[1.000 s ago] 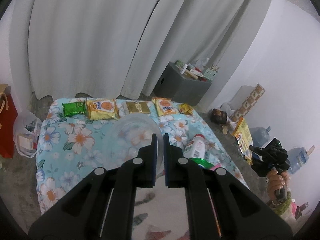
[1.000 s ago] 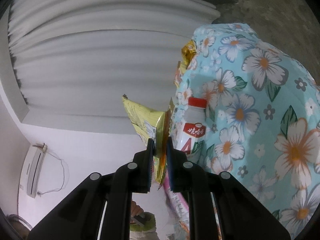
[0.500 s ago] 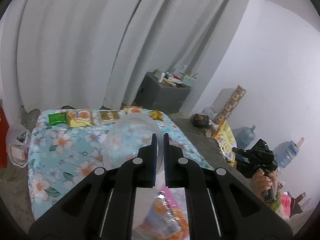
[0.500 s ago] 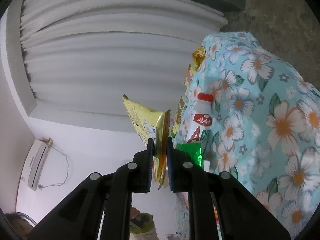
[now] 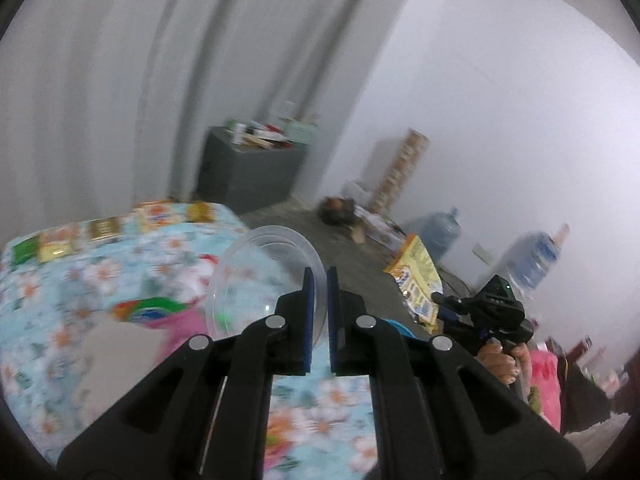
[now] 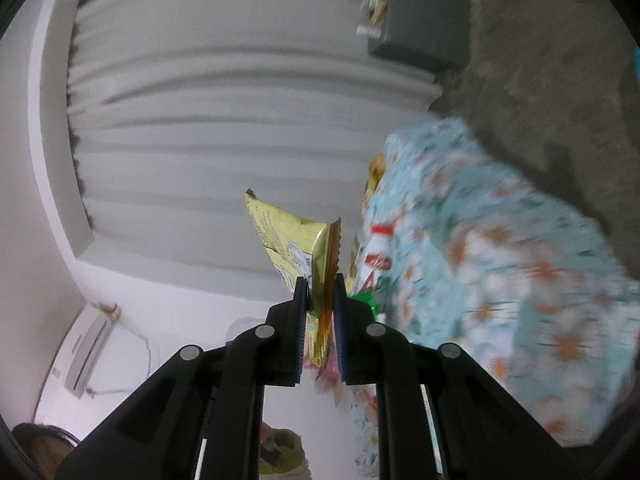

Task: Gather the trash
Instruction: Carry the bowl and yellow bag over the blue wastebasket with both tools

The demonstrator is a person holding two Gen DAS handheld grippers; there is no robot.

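My left gripper (image 5: pixel 318 276) is shut on the rim of a clear plastic bowl (image 5: pixel 256 276), held tilted above the floral tablecloth (image 5: pixel 48 300). My right gripper (image 6: pixel 320 284) is shut on a yellow snack packet (image 6: pixel 288 232) that sticks up from its jaws. In the left wrist view that yellow packet (image 5: pixel 418 276) hangs off the table's right side, with a hand gripping the right gripper's handle (image 5: pixel 496 316). A row of snack packets (image 5: pixel 104 228) lies along the table's far edge. A white bottle with a red cap (image 6: pixel 376 256) and a green wrapper (image 6: pixel 366 300) lie on the cloth (image 6: pixel 500 240).
A grey cabinet (image 5: pixel 248 172) with clutter on top stands by the white curtain. Two blue water jugs (image 5: pixel 440 232) (image 5: pixel 536 256) and a tall patterned box (image 5: pixel 400 172) line the right wall. A pink bag (image 5: pixel 180 320) lies on the table near the bowl.
Both grippers have drawn back from the table and swung right, so the table looks smaller and sits further left. The bowl and the yellow packet stay gripped. Both views are now motion-blurred.
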